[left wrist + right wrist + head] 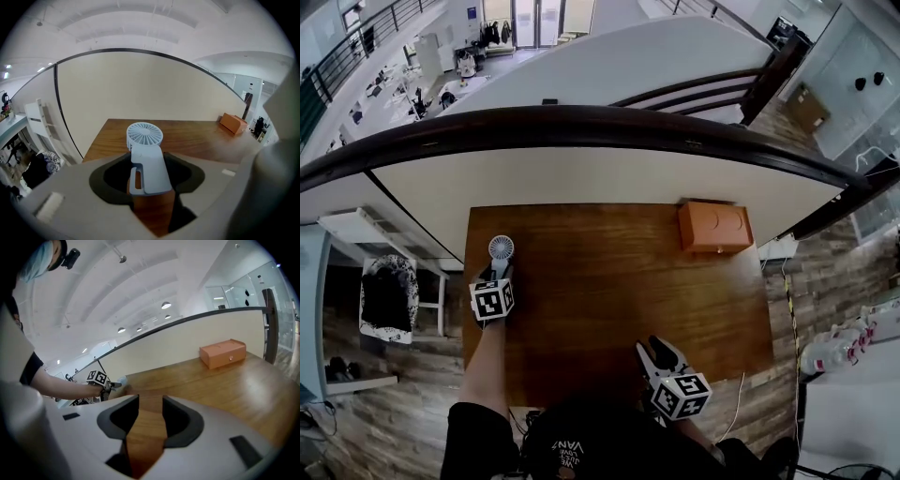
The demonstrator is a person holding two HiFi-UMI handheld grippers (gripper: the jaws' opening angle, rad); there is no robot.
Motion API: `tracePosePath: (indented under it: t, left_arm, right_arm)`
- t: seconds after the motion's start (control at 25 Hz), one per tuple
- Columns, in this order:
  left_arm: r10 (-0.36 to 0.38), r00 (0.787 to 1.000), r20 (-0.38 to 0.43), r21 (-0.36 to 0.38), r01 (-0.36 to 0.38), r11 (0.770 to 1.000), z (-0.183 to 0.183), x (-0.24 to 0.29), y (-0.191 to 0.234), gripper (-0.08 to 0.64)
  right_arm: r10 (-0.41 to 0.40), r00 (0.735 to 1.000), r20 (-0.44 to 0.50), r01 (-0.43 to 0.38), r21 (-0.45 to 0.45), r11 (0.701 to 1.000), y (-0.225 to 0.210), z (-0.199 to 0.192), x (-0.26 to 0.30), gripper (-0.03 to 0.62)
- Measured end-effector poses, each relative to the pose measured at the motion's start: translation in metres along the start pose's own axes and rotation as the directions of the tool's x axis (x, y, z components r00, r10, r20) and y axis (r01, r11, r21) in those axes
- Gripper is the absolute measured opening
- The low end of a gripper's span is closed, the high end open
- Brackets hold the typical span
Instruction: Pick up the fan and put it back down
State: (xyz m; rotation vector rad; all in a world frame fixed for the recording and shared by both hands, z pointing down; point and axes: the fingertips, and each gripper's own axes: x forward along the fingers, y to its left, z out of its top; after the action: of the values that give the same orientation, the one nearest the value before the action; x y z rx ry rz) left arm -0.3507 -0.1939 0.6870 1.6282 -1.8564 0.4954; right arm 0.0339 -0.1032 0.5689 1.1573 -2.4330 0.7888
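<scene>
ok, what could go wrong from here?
1. The fan has its handle between the jaws of the left gripper, but whether the pads press on it I can't tell; a lift now might drop it.
2. It is near the left edge of the table, so a slip could send it off.
3. Its head sticks out past the jaws and may swing.

Pale blue fan [146, 161]; orange box [714, 226]; brown wood-grain table [600, 300]; cream partition [581, 183], dark rail [581, 120].
</scene>
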Motion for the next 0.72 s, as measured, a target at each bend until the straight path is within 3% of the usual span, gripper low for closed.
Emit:
tracePosePath:
  t: [0.4,0.72]
  left_arm:
    - [0.016,0.999,0.031,-0.018,-0.015,1.000,-0.044,-0.063,-0.091,0.221]
    - [0.009,0.999,0.043,-0.044,-0.007,0.999,-0.074,-0.079,-0.179,0.221]
  right_arm:
    - [0.034,0.999,0.003,-0.034,0.007,0.999,-0.059,-0.007,-0.045,0.137]
    - [0.061,0.998,0.020,-0.061,0.010,0.998,-0.113,-0.003,-0.064,0.136]
